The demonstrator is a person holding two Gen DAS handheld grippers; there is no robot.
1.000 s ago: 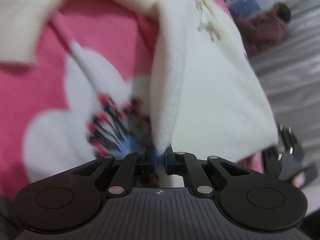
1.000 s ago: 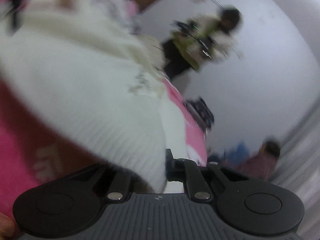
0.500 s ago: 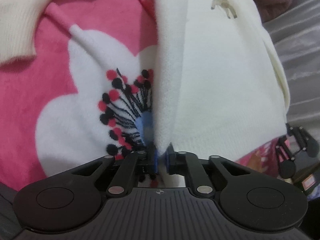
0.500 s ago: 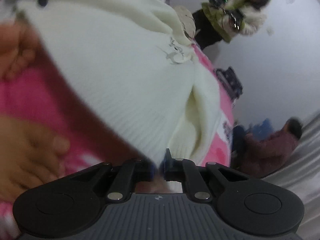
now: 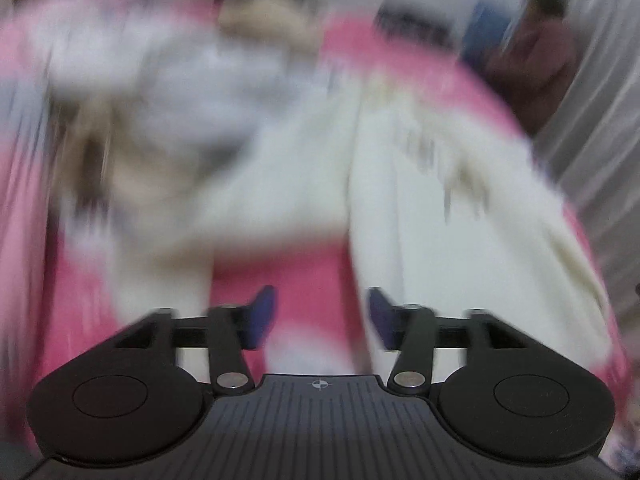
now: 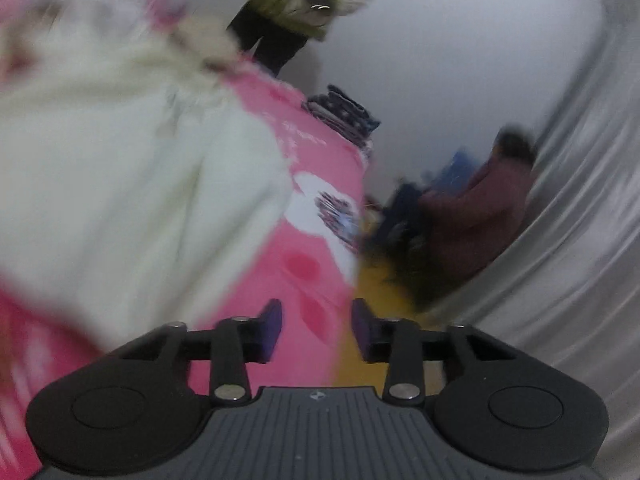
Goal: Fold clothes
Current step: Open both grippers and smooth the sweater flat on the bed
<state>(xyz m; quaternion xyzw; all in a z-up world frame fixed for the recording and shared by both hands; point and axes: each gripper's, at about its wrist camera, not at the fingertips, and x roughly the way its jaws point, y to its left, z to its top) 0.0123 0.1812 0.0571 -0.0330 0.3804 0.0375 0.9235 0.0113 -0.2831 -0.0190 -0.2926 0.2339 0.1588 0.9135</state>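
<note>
A cream knitted sweater (image 5: 460, 216) lies on a pink bedspread (image 5: 304, 276) with white flowers; both wrist views are motion-blurred. My left gripper (image 5: 320, 316) hovers above the bedspread just left of the sweater's folded edge, its jaws opening with only pink cloth showing far behind the gap. In the right wrist view the sweater (image 6: 120, 168) fills the left side. My right gripper (image 6: 316, 330) hangs over the bedspread's right edge (image 6: 320, 240), clear of the sweater, its jaws opening with nothing between them.
A heap of white and grey clothes (image 5: 152, 80) lies at the far left of the bed. A dark folded stack (image 6: 344, 114) rests near the bed's far corner. One person in maroon (image 6: 480, 216) crouches by a grey curtain (image 6: 568, 240); another (image 6: 304, 0) stands behind the bed.
Both grippers have let go of the sweater's hem and opened. Each has lifted and pulled back from the sweater, which now lies folded on the bedspread.
</note>
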